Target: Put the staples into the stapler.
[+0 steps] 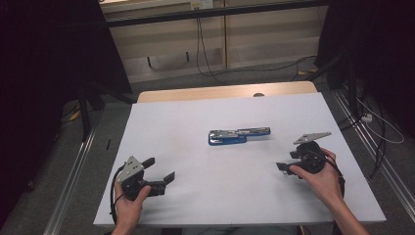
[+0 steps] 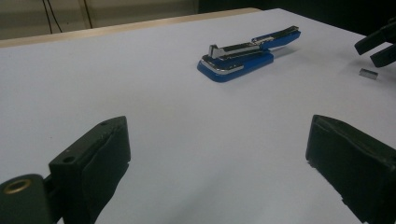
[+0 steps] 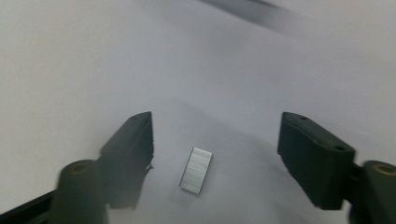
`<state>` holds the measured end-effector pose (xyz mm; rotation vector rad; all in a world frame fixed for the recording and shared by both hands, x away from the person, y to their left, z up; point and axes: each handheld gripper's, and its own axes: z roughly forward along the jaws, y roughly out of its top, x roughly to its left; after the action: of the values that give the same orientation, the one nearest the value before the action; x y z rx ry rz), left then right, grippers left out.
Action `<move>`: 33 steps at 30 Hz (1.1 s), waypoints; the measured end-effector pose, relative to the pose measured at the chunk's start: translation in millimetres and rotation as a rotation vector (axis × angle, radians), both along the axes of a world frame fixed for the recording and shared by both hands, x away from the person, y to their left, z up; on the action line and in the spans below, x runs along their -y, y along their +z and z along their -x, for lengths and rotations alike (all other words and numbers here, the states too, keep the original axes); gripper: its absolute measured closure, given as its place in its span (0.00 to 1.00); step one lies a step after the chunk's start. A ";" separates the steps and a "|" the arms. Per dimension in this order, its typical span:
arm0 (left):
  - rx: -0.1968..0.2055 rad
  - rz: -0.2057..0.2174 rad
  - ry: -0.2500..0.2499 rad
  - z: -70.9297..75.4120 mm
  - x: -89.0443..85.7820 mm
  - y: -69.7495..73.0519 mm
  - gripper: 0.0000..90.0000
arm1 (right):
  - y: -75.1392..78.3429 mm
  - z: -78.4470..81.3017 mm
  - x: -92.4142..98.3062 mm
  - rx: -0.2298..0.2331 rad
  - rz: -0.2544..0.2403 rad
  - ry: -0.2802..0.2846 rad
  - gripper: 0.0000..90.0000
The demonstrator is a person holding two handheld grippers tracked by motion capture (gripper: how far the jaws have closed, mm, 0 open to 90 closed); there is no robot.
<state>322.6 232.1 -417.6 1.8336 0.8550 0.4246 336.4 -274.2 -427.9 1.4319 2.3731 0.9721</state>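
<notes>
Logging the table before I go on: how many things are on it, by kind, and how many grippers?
Blue stapler, swung open: 1
Silver staple strip, lying flat between the right gripper's open jaws, untouched: 1
Grippers: 2, left gripper open, right gripper open
White table: 1
Total: 5

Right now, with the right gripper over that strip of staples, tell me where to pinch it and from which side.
Pinch the strip of staples across its two long edges, coming straight down from above. It lies flat on the white table, thin and low, so only the narrow width gives the pads something to press. The right gripper straddles it with jaws open and not touching; turning the wrist slightly should square the pads to the tilted strip.
</notes>
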 end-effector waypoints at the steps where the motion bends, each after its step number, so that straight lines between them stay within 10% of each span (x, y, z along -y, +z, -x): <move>1: 0.000 0.001 0.000 0.2 0.3 0.1 0.07 | 0.1 0.4 0.7 -0.008 0.002 0.001 0.37; 15: -0.001 0.004 0.003 -2.3 1.0 0.3 0.06 | -2.2 3.8 -2.8 -0.095 0.050 0.042 0.71; 33: -0.007 0.011 0.005 0.5 -1.5 -0.4 0.06 | -3.8 -1.2 -9.6 -0.117 0.109 0.118 0.83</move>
<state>322.1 233.6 -418.0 1.8244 0.8651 0.4155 337.6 -264.6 -431.7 1.3579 2.5774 0.7912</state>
